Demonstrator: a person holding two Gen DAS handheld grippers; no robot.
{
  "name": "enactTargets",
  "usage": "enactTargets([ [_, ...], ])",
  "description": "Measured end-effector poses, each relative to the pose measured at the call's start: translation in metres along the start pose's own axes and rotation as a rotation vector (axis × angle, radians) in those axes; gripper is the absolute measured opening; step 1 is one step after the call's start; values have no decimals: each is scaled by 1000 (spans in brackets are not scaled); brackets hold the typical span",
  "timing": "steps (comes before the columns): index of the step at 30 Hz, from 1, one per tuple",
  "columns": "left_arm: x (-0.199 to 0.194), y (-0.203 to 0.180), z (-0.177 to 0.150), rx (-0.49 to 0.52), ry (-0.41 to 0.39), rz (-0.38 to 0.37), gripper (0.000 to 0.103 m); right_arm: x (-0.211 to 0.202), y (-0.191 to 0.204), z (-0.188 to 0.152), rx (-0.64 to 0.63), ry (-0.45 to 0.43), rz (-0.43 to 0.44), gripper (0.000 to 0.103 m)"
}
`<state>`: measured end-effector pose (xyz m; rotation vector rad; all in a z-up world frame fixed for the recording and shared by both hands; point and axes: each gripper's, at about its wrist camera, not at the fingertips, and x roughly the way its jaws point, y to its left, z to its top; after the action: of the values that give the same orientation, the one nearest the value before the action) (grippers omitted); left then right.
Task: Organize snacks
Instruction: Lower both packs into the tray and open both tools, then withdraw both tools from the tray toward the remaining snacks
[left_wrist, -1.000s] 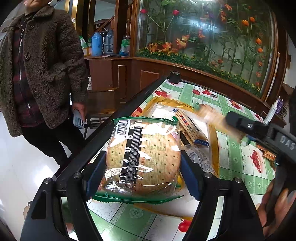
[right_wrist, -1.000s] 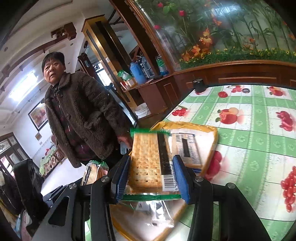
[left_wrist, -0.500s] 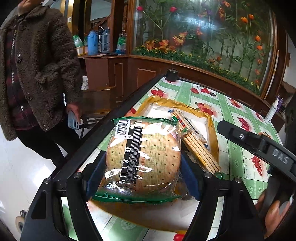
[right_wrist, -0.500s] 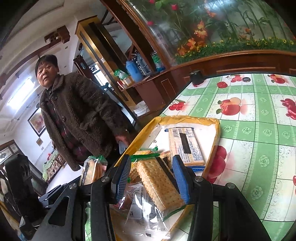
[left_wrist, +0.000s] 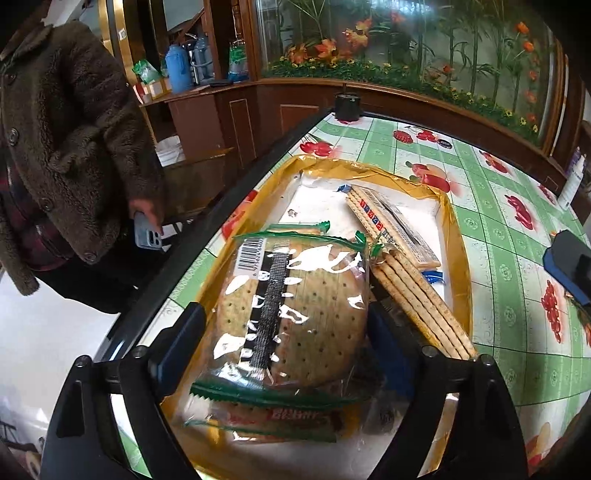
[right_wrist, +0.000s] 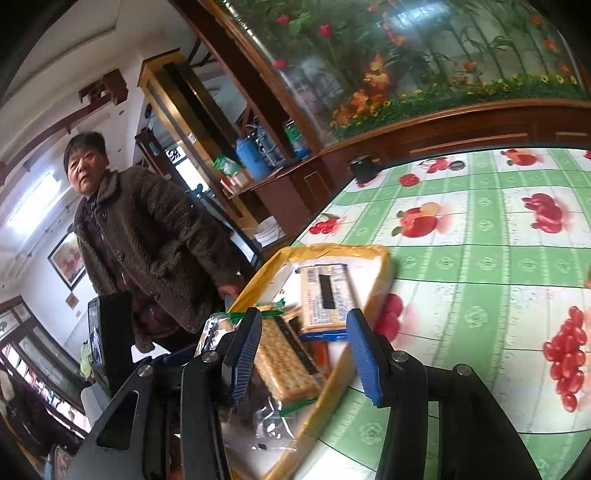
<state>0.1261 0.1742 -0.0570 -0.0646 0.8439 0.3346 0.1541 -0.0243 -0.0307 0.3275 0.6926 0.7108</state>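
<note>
— Where is the clear green-edged packet of round crackers (left_wrist: 291, 314)?

— Clamped between the left gripper's (left_wrist: 286, 334) blue pads, over the yellow-rimmed white tray (left_wrist: 452, 229).

— And the right gripper (right_wrist: 301, 356)?

— Jaws apart, holding nothing, above the tray's square cracker packet (right_wrist: 286, 363).

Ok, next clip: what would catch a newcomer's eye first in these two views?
The round cracker pack, clamped in the left gripper just above the yellow tray, fills the left view. In the right view the right gripper is open over the tray's near end, where a square cracker pack lies. A woman in a brown coat stands beside the table.
</note>
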Motion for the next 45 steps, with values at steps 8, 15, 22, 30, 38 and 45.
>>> enactTargets([
  [8, -41, -9, 1, 19, -91, -27, 103, -33, -15, 0, 13, -40, -34, 52],
  [15, -65, -45, -2, 70, -116, -96, 103, -76, -48, -7, 47, -79, -116, 56],
  [22, -74, -99, -3, 128, -118, -197, 103, -143, -107, -20, 108, -135, -276, 64],
  [30, -78, -179, -7, 240, -94, -301, 103, -218, -188, -38, 278, -208, -444, 65],
  [38, -87, -201, -15, 264, -112, -323, 103, -236, -202, -43, 300, -245, -471, 65],
  [45, -84, -207, -13, 253, -114, -317, 103, -233, -195, -42, 258, -239, -503, 70],
])
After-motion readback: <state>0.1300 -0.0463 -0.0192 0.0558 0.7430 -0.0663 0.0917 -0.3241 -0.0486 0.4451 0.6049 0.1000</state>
